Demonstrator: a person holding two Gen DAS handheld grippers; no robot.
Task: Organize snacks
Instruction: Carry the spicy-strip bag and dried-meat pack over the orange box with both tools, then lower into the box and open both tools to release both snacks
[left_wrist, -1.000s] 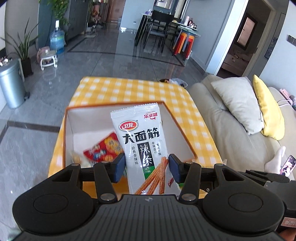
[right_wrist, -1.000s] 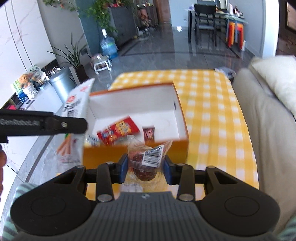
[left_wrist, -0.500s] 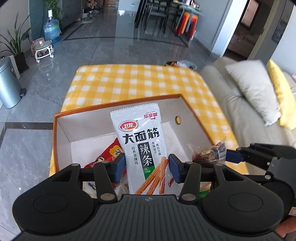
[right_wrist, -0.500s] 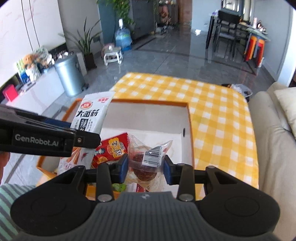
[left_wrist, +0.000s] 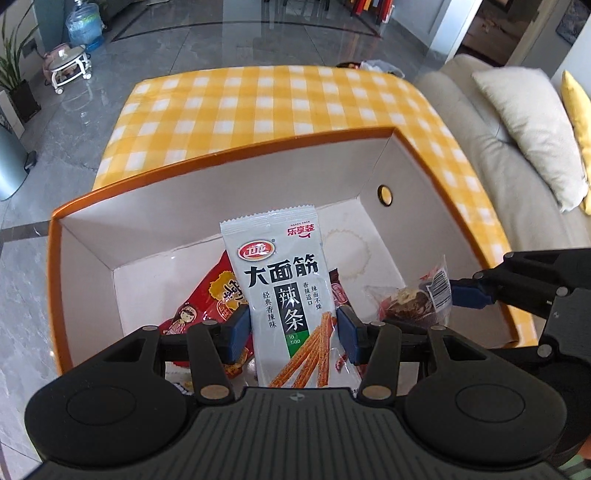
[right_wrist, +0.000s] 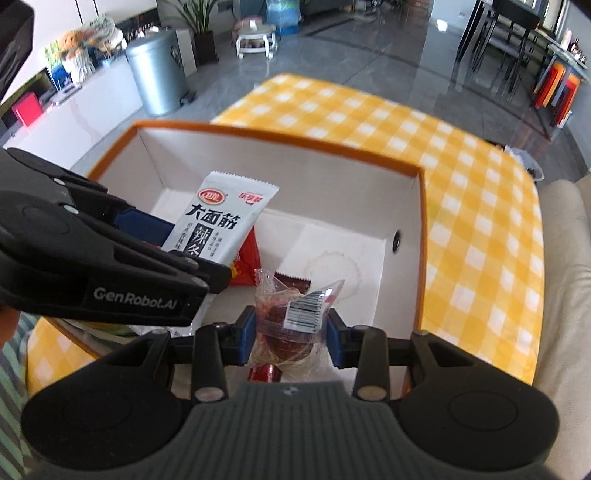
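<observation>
Both tongs (left_wrist: 291, 328) (right_wrist: 290, 334) tilted steeply down over orange box (left_wrist: 229, 157), snacks clamped.

The white snack packet (left_wrist: 286, 295) carries the most print: a red oval brand mark at its top left, small red characters 乐享装 under the words "HAPPY PACK" at its top right, large black characters 大面筋 across the middle, and 辣条 in white on a dark panel below, with "là tiáo" on green beneath that. Smaller columns beside the panel read 经典香辣味 and 香辣适口. The left tool (right_wrist: 92, 258) bears "GenRobot.AI" in pale letters on its side. A barcode label sits on the clear-wrapped snack (right_wrist: 291, 317); its digits are unreadable. The red packet (left_wrist: 210, 302) shows yellow characters, partly hidden.
</observation>
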